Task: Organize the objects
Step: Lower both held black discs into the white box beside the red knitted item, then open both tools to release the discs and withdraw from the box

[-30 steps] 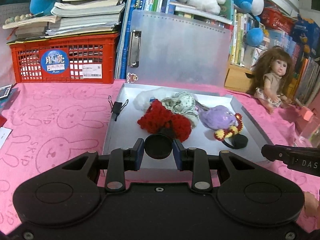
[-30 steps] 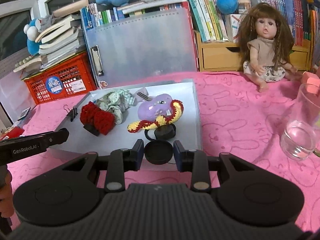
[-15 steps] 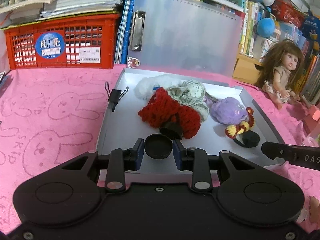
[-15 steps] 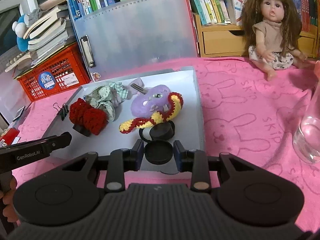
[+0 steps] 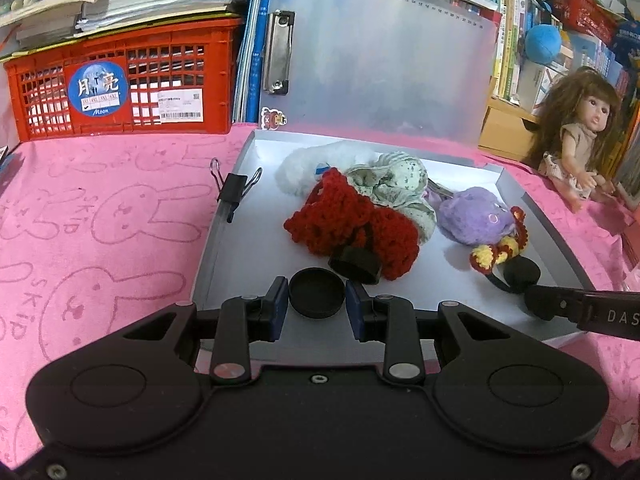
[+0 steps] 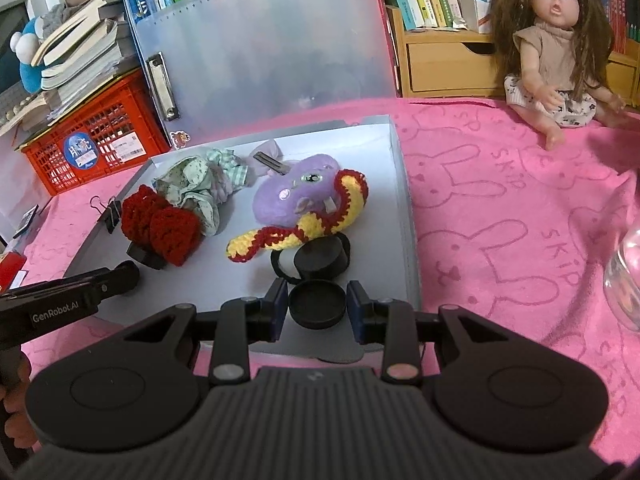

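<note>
A grey tray lies on the pink cloth. It holds a red crochet piece, a green patterned cloth, a purple plush and a yellow-red crochet snake. My left gripper is shut on a black round lid over the tray's near left. My right gripper is shut on another black round lid over the tray's near right edge. A black jar stands just ahead of it.
A black binder clip grips the tray's left rim. A red crate with books and an upright clipboard stand behind. A doll sits at the right. A clear glass stands at the far right.
Both grippers have moved forward over the tray's near edge, each still holding its black lid. The tray's contents have not moved.
</note>
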Available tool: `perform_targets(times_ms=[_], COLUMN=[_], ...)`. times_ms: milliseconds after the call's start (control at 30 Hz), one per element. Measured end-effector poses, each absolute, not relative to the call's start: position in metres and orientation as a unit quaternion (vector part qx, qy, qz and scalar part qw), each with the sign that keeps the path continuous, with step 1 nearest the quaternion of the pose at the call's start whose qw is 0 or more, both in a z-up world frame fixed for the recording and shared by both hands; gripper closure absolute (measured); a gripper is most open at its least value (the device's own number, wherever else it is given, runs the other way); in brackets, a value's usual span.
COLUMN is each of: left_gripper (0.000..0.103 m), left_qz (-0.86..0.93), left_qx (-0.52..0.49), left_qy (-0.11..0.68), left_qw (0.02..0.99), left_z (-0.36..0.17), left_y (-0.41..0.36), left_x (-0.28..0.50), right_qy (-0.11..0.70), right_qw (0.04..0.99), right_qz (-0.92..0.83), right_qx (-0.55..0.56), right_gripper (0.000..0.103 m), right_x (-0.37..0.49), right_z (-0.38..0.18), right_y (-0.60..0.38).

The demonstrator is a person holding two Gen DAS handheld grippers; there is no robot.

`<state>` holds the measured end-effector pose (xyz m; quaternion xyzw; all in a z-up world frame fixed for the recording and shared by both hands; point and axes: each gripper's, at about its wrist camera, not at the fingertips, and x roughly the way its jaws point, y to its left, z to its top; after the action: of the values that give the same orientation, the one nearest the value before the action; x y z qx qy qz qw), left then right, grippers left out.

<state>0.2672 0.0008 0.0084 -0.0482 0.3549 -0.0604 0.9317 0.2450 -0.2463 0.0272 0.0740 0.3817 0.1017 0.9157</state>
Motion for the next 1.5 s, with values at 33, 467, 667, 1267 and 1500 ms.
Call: perform_targets(times_ms=[33,467,667,1267,1500], left_gripper=[0.074,0.073,0.073,0.054,0.032], left_qz=[-0.06,-0.054,-0.051,-0.06,-0.067], left_qx=[-0.049,-0.028,-0.026,-0.019,-0.022], left_qy=[0.354,0.371,0.372,0.368,0.356], left_qw=[0.932,0.927,0.927,0.928,0.932], left_z=[0.008,0.006,0.004,0.006,0.015], left_y=[0.001,-0.008,-0.009,-0.011,-0.008], left_x=[0.267,0.288,0.295,0.288,0.273], right_qy=[0.382,0.386,0.388,0.387,0.373], right_qw=[0.916,0.916,0.916,0.915,0.921], right_qz=[0.101,0.089,0.086,0.092,0.101], right_qx=[0.073,0.062,0.059,0.065,0.058], right_gripper=[0.065,0.065,0.065,0.047,0.034], right_x=[0.246,0.264,0.269,0.265,0.253], right_z=[0.027,0.027,0.026,0.027,0.036], right_y=[-0.246,-0.242,-0.24,-0.24,-0.241])
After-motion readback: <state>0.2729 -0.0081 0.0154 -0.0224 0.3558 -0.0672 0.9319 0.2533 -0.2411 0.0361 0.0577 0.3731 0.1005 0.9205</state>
